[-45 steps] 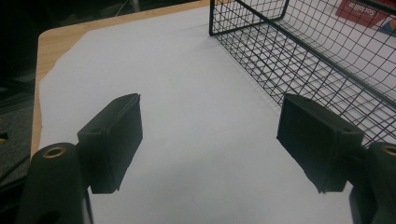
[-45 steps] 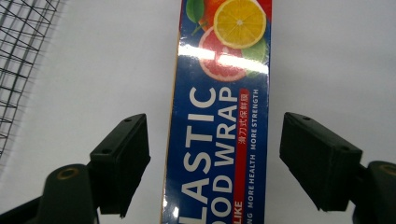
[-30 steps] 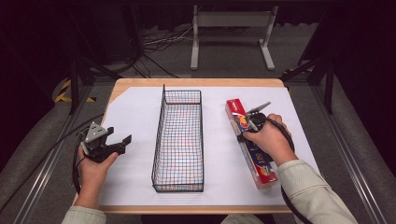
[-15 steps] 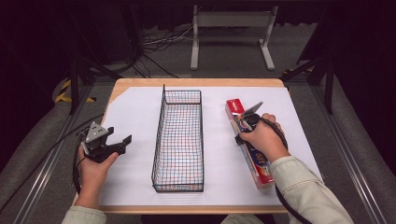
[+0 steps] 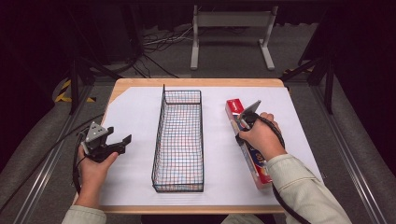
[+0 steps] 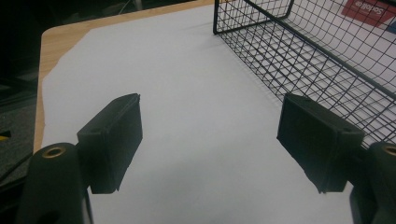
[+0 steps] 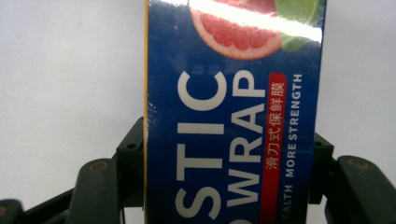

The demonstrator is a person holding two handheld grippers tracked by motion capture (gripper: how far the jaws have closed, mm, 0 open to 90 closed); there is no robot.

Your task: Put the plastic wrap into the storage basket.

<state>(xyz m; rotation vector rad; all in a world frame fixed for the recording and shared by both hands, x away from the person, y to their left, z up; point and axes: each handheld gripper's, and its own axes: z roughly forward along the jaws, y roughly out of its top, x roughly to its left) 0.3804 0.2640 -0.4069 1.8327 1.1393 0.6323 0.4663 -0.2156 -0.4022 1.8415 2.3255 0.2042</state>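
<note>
A long blue and red plastic wrap box (image 5: 258,164) lies flat on the white sheet, right of the wire basket (image 5: 162,135). My right gripper (image 5: 243,127) is down over the box's far half. In the right gripper view its jaws press both long sides of the box (image 7: 233,116), so the gripper (image 7: 231,163) is shut on it. My left gripper (image 5: 119,135) hovers at the left of the sheet. It is open in the left gripper view (image 6: 210,135), with only white paper between its pads, and the basket (image 6: 299,51) is just to its right.
The black wire basket stands empty, lengthwise down the middle of the wooden table (image 5: 196,82). White paper (image 5: 135,112) covers most of the tabletop. Cables and a metal stand (image 5: 231,21) are on the floor beyond the far edge.
My right hand has shifted slightly left over the box, with the gripper settling onto it. The box, the basket and my left gripper have stayed put.
</note>
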